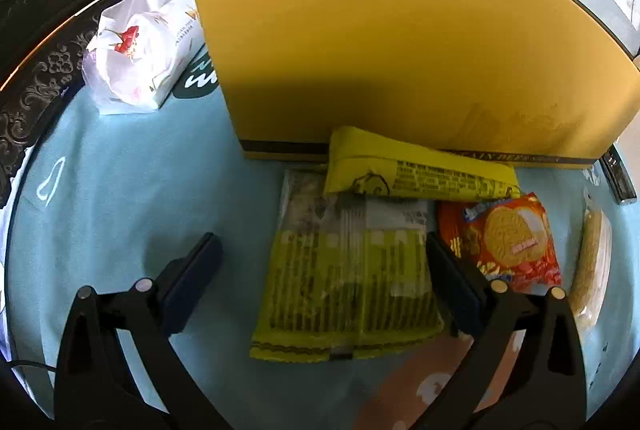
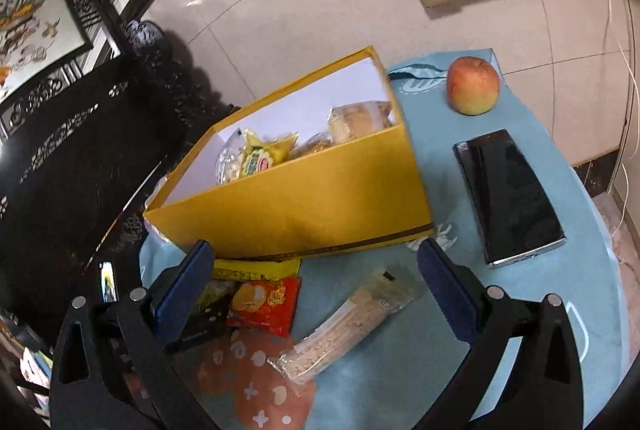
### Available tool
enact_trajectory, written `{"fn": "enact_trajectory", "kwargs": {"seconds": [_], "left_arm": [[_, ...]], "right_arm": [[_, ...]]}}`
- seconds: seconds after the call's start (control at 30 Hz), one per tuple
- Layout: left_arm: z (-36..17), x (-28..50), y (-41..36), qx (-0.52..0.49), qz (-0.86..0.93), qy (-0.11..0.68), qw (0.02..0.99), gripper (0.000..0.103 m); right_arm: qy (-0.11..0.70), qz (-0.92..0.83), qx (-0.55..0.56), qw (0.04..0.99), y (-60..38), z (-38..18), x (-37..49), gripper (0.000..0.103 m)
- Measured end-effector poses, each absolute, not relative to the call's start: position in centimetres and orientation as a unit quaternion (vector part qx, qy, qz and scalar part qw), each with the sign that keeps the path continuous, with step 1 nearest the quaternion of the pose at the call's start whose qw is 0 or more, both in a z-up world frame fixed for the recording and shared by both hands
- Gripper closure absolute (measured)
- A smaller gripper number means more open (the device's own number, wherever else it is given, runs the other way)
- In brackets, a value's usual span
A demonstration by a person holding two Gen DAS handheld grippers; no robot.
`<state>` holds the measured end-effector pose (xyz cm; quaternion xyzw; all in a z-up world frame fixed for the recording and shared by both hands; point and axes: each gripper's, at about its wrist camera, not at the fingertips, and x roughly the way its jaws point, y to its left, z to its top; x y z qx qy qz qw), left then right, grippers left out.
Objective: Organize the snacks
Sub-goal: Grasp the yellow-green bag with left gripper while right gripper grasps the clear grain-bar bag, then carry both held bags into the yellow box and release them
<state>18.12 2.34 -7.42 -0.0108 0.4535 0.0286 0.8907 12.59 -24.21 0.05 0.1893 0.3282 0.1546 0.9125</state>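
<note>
Inside the open yellow cardboard box [image 2: 304,206] several packets already lie. Before it, the green-striped wafer packet [image 1: 348,278], red biscuit packet [image 2: 264,304] and clear cracker sleeve [image 2: 344,322] wait; left gripper [image 1: 320,278] and right gripper [image 2: 312,286] fingers apart, empty.

- Left gripper [image 1: 320,270] spread wide around green-yellow wafer packet [image 1: 348,278].
- Yellow packet [image 1: 416,174] leans against yellow box [image 1: 400,42].
- Orange biscuit packet [image 1: 508,242] beside.
</note>
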Motion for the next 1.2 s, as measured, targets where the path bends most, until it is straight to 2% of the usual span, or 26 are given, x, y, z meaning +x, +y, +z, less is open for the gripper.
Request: {"fn": "enact_trajectory", "kwargs": {"seconds": [0.03,0.1,0.13,0.27,0.43,0.7,0.73,0.8,0.83,0.9,1.2], "left_arm": [[-7.5,18.2,2.2,-0.011,0.027,0.452,0.891,0.003],[-7.3,18.0,2.1,-0.010,0.016,0.443,0.896,0.015],[-7.0,17.9,1.9,-0.006,0.007,0.434,0.901,0.036],[-6.7,17.4,3.0,-0.045,-0.005,0.422,0.905,0.038],[-6.6,17.4,3.4,-0.058,-0.014,0.420,0.906,0.038],[-6.1,17.3,3.0,-0.052,-0.021,0.422,0.905,0.038],[-6.3,17.1,2.8,-0.052,-0.022,0.422,0.905,0.038],[-6.4,17.0,2.7,-0.052,-0.024,0.423,0.904,0.038],[-6.4,17.0,2.6,-0.052,-0.025,0.423,0.904,0.038],[-6.3,17.3,2.7,-0.052,-0.027,0.422,0.905,0.038],[-5.6,15.9,3.1,-0.067,-0.054,0.419,0.904,0.038]], "right_arm": [[0.332,0.153,0.183,0.913,-24.0,-0.1,12.6,0.001],[0.340,0.147,0.168,0.914,-23.6,-0.3,12.7,0.001],[0.343,0.143,0.161,0.914,-23.4,-0.4,12.8,0.001],[0.368,0.129,0.137,0.911,-23.1,-1.4,13.2,0.001],[0.441,0.099,0.129,0.883,-22.7,-3.8,13.8,0.001],[0.470,0.050,0.068,0.878,-19.3,-5.2,13.6,0.002],[0.473,0.045,0.051,0.878,-18.7,-5.5,13.6,0.005],[0.487,0.045,0.015,0.872,-17.3,-6.3,13.7,0.033],[0.482,0.038,-0.005,0.875,-16.9,-6.4,13.5,0.037],[0.476,0.042,-0.023,0.878,-16.4,-6.3,13.2,0.072],[0.440,0.089,0.011,0.894,-18.2,-4.2,10.9,0.074]]}}
